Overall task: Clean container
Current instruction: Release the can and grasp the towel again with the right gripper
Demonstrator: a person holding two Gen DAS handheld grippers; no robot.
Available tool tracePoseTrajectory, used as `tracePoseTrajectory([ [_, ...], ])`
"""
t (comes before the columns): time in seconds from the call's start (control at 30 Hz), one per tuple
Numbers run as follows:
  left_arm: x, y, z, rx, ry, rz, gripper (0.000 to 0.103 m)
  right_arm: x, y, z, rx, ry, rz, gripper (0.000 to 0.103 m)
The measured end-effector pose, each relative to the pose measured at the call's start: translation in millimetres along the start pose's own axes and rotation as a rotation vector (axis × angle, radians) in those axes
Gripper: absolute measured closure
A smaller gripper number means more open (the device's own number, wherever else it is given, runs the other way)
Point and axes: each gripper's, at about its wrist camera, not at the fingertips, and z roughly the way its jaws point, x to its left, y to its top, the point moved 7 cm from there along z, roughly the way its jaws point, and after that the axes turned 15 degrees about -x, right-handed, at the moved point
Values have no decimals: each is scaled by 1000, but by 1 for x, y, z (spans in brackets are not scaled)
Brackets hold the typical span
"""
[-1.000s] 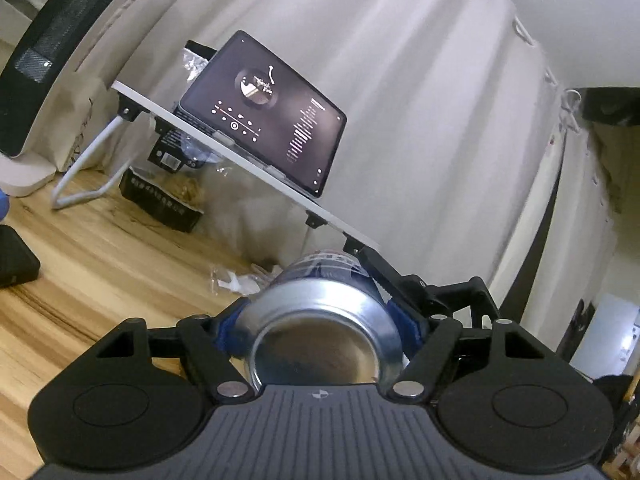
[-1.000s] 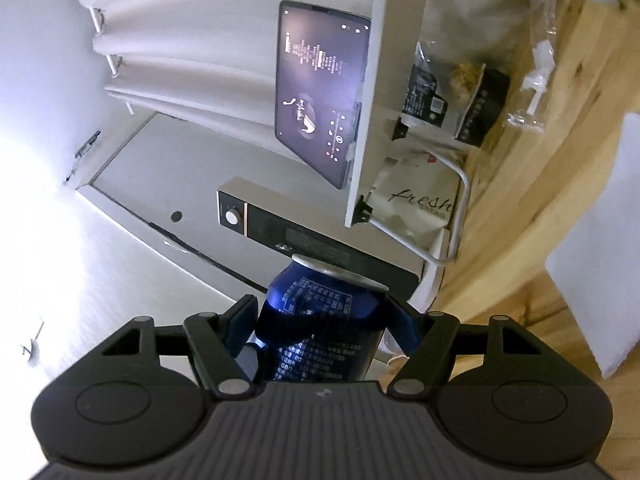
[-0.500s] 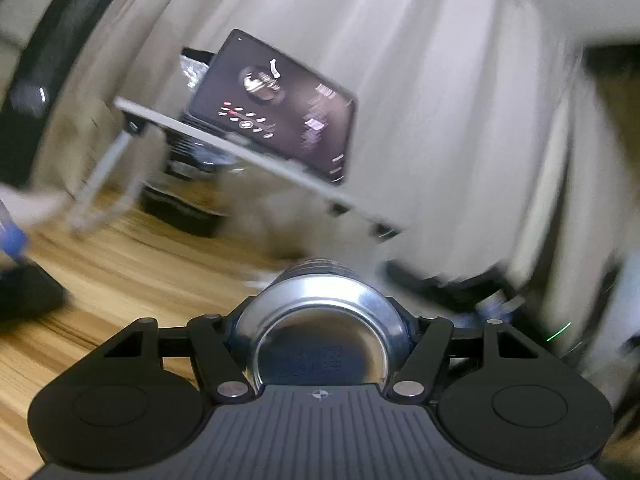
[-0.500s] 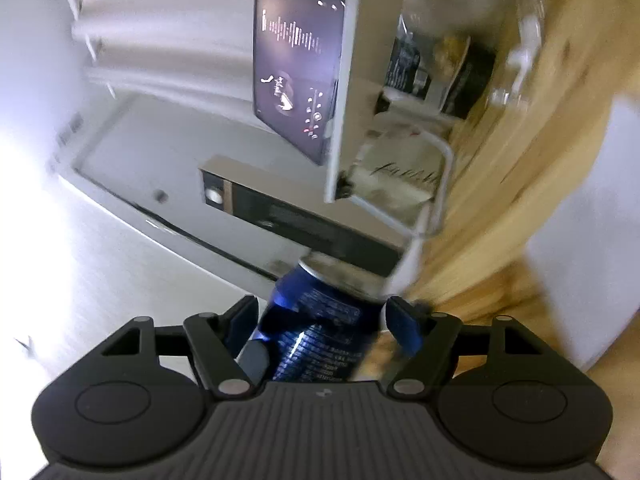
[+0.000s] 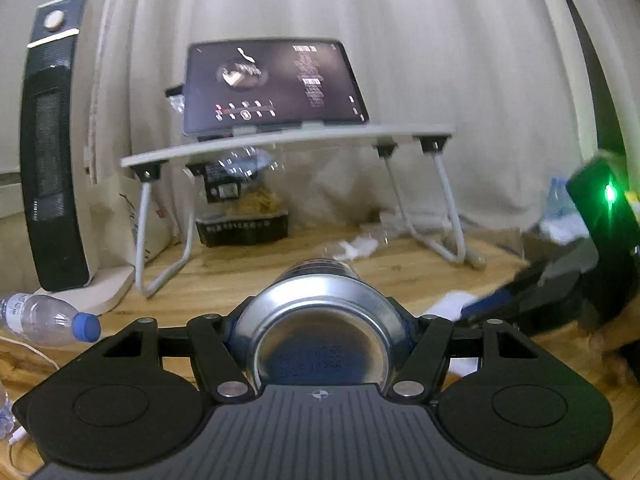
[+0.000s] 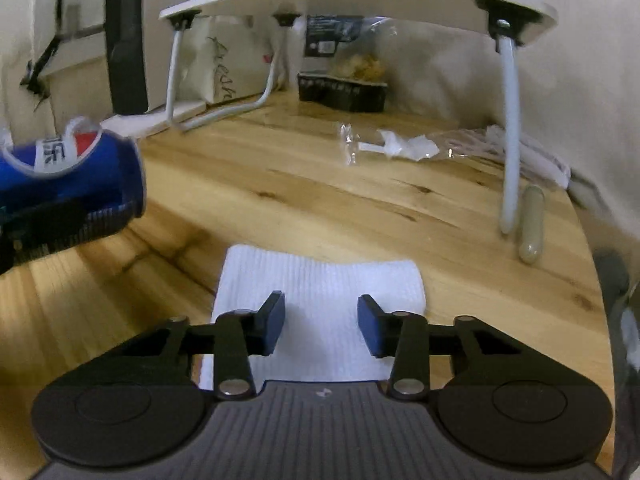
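Blue can [image 6: 68, 184], white ribbed cloth [image 6: 320, 280], wood table [image 6: 360, 192].

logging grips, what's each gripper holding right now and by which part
The left gripper clamps the blue soda can by its sides near the base. The right gripper is open, holding nothing, over the white cloth.

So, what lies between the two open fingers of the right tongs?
In the right wrist view, the white cloth shows in the gap between the open right tongs, lying flat on the wooden table. Nothing else lies in that gap.

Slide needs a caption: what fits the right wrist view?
Open right gripper poised over white cloth on wooden table, blue can at left.
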Motion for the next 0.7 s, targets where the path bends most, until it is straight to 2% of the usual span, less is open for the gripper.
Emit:
tracePoseTrajectory([
  [0.03,1,0,-2,-8,5,3,36,2,0,0,-2,17,4,72],
  [0.07,0,0,-2,-13,11,11,36,3,0,0,-3,32,6,89],
  [0.1,-1,0,-4,-18,12,20,36,3,-1,0,-6,20,-11,100],
  [0.17,-4,2,-8,-41,13,44,36,2,-2,0,-29,-14,-70,100],
  [0.37,-9,4,-11,-58,20,77,36,0,36,-22,-161,12,-27,100],
  [0.43,-7,4,-10,-56,25,69,36,-10,38,-19,-143,5,48,90],
  [0.47,-6,4,-10,-54,26,67,36,-15,38,-17,-132,2,87,59],
  [0.5,-6,4,-10,-52,25,67,36,-20,32,-12,-99,3,137,18],
  [0.53,-7,4,-9,-51,24,68,36,-25,26,-7,-67,4,185,4],
  [0.6,-7,4,-10,-56,23,72,36,-26,14,0,-21,7,217,4],
  [0.7,-8,4,-10,-58,21,74,36,-20,2,4,12,-14,153,5],
])
